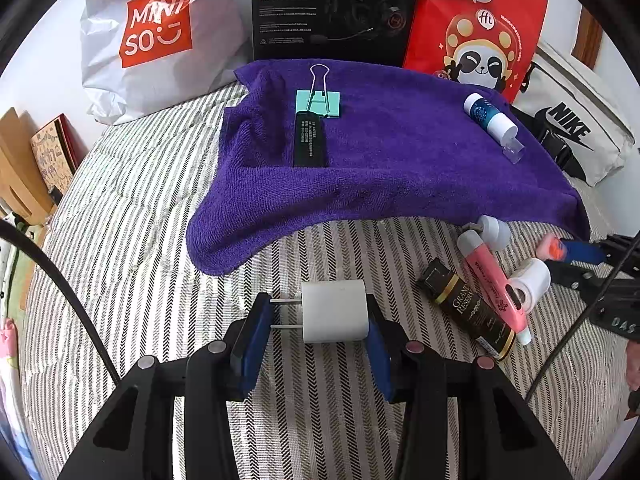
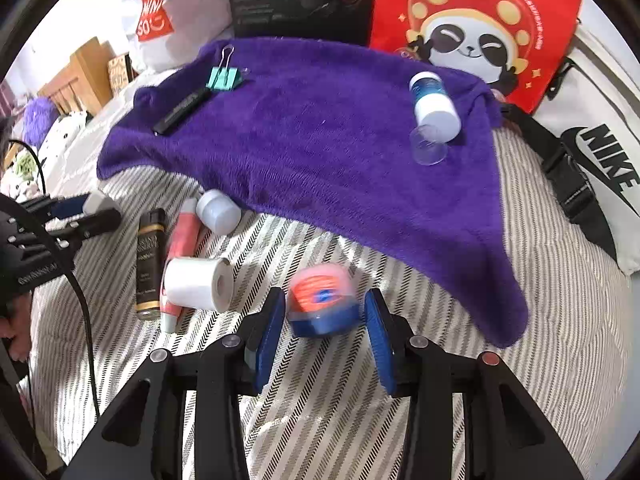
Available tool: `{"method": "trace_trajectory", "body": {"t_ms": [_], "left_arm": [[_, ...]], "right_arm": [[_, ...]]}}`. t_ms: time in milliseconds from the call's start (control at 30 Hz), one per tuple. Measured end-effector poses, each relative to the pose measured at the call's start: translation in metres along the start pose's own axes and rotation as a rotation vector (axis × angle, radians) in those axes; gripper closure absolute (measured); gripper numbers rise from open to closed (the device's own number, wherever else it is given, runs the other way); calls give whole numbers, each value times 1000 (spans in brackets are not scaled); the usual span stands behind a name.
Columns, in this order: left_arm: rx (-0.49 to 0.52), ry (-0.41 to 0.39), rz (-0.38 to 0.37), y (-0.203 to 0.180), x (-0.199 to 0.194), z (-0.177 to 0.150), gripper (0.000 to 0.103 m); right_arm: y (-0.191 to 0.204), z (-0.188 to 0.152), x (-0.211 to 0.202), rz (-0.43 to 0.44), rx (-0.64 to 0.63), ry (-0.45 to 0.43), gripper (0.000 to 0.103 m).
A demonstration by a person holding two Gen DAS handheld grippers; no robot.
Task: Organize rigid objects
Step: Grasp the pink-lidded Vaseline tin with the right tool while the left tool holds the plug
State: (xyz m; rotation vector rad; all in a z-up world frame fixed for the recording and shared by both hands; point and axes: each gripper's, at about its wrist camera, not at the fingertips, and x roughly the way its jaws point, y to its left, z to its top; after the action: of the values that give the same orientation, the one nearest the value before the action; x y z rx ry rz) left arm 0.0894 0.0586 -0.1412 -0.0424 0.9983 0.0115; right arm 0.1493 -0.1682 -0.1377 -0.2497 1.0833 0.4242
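Left gripper (image 1: 320,316) clamped on white charger (image 1: 335,311), prongs against left pad, over striped bedding (image 1: 160,240). Mid-right: bottle (image 1: 468,308), pink tube (image 1: 498,284), tape roll (image 1: 528,282) lie touching. Right gripper (image 2: 325,312) straddles blurred orange-blue jar (image 2: 322,306); grip cannot be told. Purple towel (image 2: 320,140) behind.

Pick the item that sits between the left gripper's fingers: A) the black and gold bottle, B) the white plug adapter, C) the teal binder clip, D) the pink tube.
B: in the left wrist view the white plug adapter sits between the blue pads of the left gripper, prongs toward one pad, while the binder clip lies on the purple towel.
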Motion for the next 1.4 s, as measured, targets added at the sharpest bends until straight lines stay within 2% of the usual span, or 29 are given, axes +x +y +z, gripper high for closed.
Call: {"method": "trace_trajectory", "body": {"t_ms": [133,533,1000,1100,1233,1400], "left_arm": [[5,0,2,-1,0,0,61],[7,-2,13,-2,0,-1,61],[14,11,17,-3,1,1,61],[5,26,4,-1,-1,1,61],[-35,22,-52,5,-8,-2,61],[-37,12,-65,6,-17,-4,61]], "right_arm": [[0,-2,4,8,3,-20,66],[-8,-17,-5,9,53,2,66],[-11,-19,-6,27,60,-35,66],[-17,-20,-10,59,98,-31,66],[-18,-22,-21,56,95,-40,66],[-20,-21,-33,57,107,-53,66]]}}
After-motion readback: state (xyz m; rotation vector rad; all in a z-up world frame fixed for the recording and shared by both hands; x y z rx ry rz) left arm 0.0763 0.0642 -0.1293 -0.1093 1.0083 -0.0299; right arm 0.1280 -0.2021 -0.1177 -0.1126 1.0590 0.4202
